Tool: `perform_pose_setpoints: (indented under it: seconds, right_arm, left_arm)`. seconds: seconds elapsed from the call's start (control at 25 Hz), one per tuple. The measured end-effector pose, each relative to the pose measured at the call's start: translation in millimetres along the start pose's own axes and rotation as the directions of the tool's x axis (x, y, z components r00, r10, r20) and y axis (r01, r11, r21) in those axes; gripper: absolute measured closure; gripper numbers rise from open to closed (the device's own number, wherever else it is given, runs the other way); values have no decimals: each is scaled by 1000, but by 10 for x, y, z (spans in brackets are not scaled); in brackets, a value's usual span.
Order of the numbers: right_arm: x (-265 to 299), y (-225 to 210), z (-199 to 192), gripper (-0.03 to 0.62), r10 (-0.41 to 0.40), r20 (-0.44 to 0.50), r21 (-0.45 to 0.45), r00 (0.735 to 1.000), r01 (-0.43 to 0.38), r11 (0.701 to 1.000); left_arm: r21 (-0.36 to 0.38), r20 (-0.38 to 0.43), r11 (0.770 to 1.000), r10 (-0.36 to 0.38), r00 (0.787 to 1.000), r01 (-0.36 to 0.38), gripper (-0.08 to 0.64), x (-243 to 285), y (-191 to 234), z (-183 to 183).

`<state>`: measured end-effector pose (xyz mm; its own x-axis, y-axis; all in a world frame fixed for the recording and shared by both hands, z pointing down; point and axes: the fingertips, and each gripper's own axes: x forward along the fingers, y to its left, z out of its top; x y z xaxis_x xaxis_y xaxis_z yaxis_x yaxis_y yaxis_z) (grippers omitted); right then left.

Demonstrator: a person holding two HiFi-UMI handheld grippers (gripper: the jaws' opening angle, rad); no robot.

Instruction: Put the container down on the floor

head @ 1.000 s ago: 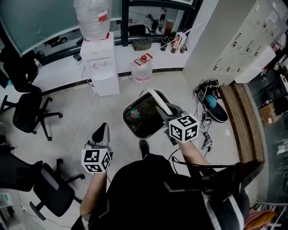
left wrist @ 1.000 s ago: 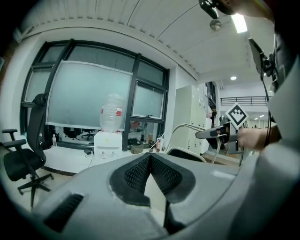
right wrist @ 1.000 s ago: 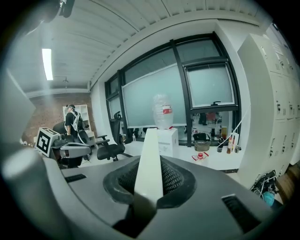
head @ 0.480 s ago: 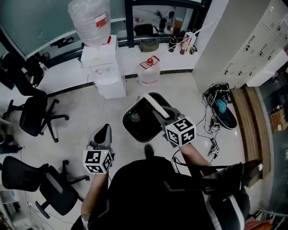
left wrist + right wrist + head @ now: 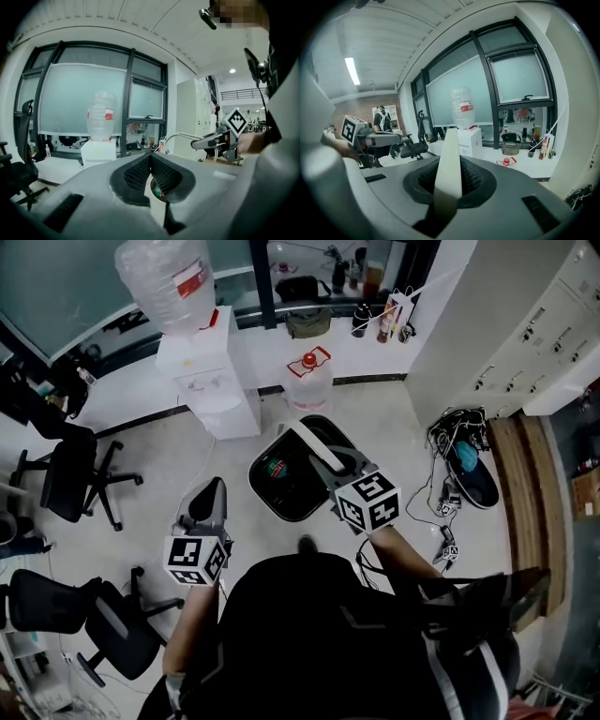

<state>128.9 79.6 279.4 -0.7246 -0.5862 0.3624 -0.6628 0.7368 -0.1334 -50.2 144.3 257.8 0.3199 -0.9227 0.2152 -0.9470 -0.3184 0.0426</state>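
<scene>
The container (image 5: 281, 486) is a dark round bin with a white bail handle (image 5: 314, 444) and a green and red thing inside. My right gripper (image 5: 336, 470) is shut on that handle, and the bin hangs from it over the pale floor in front of the person's feet. The right gripper view has the white handle strip (image 5: 449, 166) running up between the jaws. My left gripper (image 5: 212, 495) is off to the left of the bin, shut and holding nothing. From the left gripper view the bin's inside (image 5: 157, 190) shows below the closed jaws, and the right gripper (image 5: 213, 140) appears at the right.
A white water dispenser (image 5: 206, 381) with a big bottle (image 5: 159, 282) stands beyond the bin, and a water jug (image 5: 307, 381) beside it. Black office chairs (image 5: 70, 479) are at the left. Cables and a shoe (image 5: 461, 460) lie at the right by a wooden bench (image 5: 530, 507).
The bin has shifted slightly left and farther from the person, still hanging from my right gripper. The left gripper stays shut beside it.
</scene>
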Motion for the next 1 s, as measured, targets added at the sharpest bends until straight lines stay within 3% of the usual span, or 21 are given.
perform_pose_setpoints:
  seconds: [0.2, 0.64, 1.0]
  right_arm:
    - [74, -228, 88, 537, 11, 7, 3, 1000, -11, 1000]
    - [352, -498, 168, 537, 17, -1, -6, 1000, -17, 1000]
    - [709, -543, 317, 537, -34, -15, -3, 999, 34, 999]
  left_arm:
    - [56, 19, 998, -16, 1000, 15, 549, 308, -66, 184]
    - [66, 27, 998, -4, 1000, 3, 549, 595, 150, 310]
    - [34, 63, 998, -64, 996, 62, 549, 907, 590, 344]
